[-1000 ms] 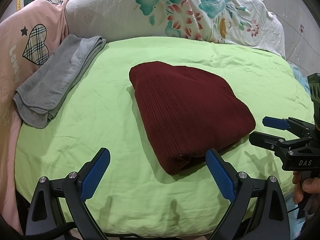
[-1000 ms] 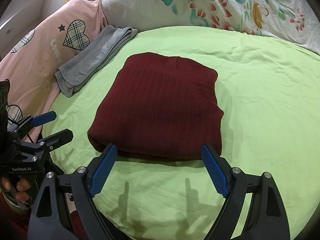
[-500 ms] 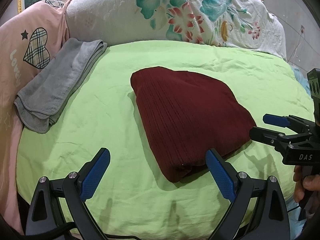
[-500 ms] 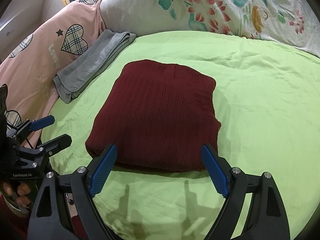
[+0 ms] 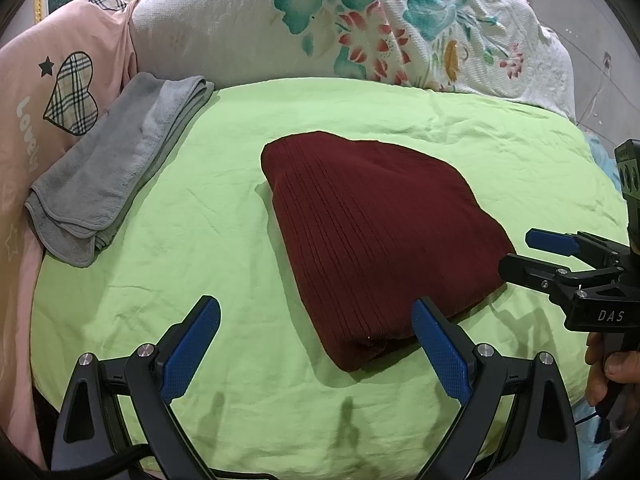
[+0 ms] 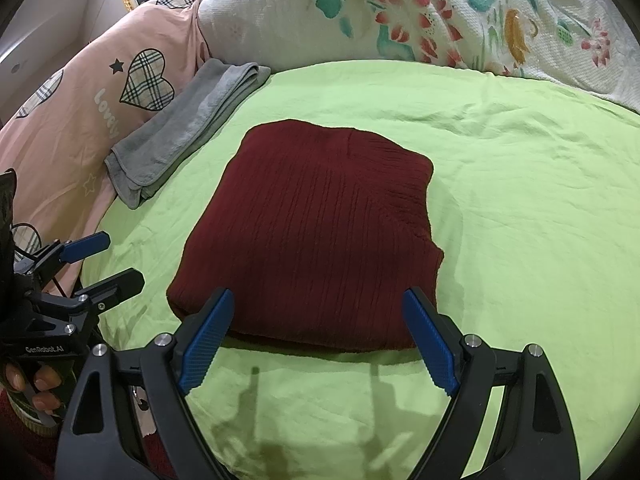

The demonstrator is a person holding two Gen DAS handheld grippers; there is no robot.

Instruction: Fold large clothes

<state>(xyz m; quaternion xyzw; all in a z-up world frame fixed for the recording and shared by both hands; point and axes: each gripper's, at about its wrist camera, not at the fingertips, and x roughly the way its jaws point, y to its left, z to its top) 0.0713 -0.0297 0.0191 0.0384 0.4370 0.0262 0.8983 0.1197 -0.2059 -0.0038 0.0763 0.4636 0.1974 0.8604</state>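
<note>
While the folded dark-red ribbed knit garment (image 6: 316,236) is lying on the lime-green bed sheet (image 6: 520,208), both hand-held grippers are hovering near it. The left hand-held gripper (image 5: 316,340) and right hand-held gripper (image 6: 318,334) are gaping wide, pinching nothing.

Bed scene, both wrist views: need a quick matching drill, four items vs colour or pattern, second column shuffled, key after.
Column 1
1. folded sweater
2. folded towel
3. sheet
4. pillow

Column 2
a. white with a flower print
b. grey
c. dark red
d. light green

Pairs: 1-c, 2-b, 3-d, 4-a
</note>
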